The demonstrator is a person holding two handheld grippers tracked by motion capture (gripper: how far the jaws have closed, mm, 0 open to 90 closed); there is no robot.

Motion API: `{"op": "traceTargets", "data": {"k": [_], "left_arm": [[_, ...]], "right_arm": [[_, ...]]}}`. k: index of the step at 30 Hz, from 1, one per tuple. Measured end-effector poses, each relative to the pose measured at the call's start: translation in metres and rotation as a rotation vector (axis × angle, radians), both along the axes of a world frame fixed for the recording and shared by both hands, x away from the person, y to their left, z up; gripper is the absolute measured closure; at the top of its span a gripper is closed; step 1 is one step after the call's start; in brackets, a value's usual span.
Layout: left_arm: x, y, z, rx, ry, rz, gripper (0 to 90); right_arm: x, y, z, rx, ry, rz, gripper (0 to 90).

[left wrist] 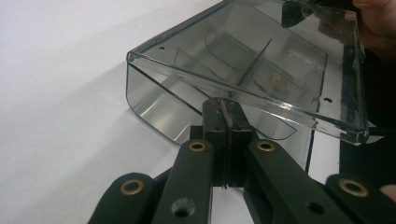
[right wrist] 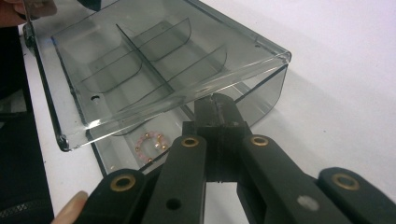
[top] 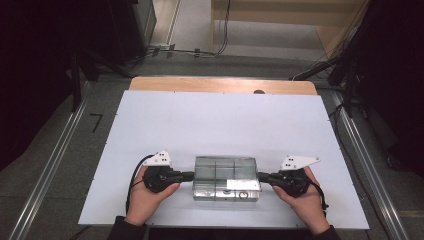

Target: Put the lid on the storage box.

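Observation:
A clear grey plastic box point(top: 216, 192) with inner dividers sits near the table's front edge. Its lid point(left wrist: 261, 60) point(right wrist: 154, 60) stands tilted up off the body. A small ring of pink and gold beads point(right wrist: 152, 145) lies in one front compartment. My left gripper point(top: 191, 175) point(left wrist: 224, 105) is shut, its tip at the box's left end just under the lid's edge. My right gripper point(top: 260, 176) point(right wrist: 215, 105) is shut too, tip under the lid's edge at the right end. Nothing is pinched between either pair of jaws.
The white table top point(top: 215, 125) stretches wide behind and beside the box, with a wooden strip point(top: 220, 85) along its far edge. Metal rails point(top: 55, 160) run along the floor on both sides. A white label point(top: 243, 184) sits on the box's front right.

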State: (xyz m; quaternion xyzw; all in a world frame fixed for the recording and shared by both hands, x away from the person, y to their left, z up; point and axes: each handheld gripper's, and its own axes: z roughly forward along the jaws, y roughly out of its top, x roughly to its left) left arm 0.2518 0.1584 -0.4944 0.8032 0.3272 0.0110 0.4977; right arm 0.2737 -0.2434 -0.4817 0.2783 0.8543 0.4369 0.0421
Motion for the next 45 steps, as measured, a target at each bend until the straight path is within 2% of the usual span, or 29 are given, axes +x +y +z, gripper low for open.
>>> {"op": "traceTargets", "data": {"k": [7,17,18,20,25,28,32,34,38,41,45], "left_arm": [[0.001,0.000,-0.002,0.011,0.008,-0.005,90.0],[0.001,-0.001,-0.003,0.052,0.006,0.005,90.0],[0.000,0.000,-0.003,0.049,0.003,0.009,90.0],[0.000,0.003,-0.001,0.016,0.001,0.007,90.0],[-0.001,0.009,0.003,0.001,-0.022,0.019,90.0],[-0.002,0.010,0.004,-0.007,-0.050,0.038,83.2],[-0.005,0.012,0.007,-0.028,-0.108,0.061,73.5],[-0.008,0.012,0.009,-0.042,-0.143,0.087,65.6],[-0.010,0.015,0.011,-0.057,-0.188,0.130,47.8],[-0.012,0.019,0.012,-0.067,-0.208,0.172,34.9],[-0.013,0.026,0.014,-0.094,-0.204,0.226,22.5]], "right_arm": [[0.001,0.001,-0.003,-0.018,0.005,-0.004,87.8],[0.003,0.000,-0.007,-0.041,0.007,-0.021,87.6],[0.003,0.000,-0.007,-0.043,0.006,-0.022,87.6],[0.003,-0.001,-0.007,-0.043,-0.001,-0.022,87.5],[0.003,-0.003,-0.004,-0.030,-0.004,-0.027,86.1],[0.002,-0.004,-0.002,-0.016,-0.018,-0.030,84.0],[0.000,-0.006,0.003,0.011,-0.051,-0.040,72.6],[-0.001,-0.007,0.005,0.028,-0.071,-0.052,63.6],[-0.002,-0.012,0.008,0.058,-0.099,-0.079,45.0],[-0.002,-0.015,0.011,0.071,-0.116,-0.101,32.9],[-0.002,-0.021,0.013,0.088,-0.131,-0.131,18.7]]}}
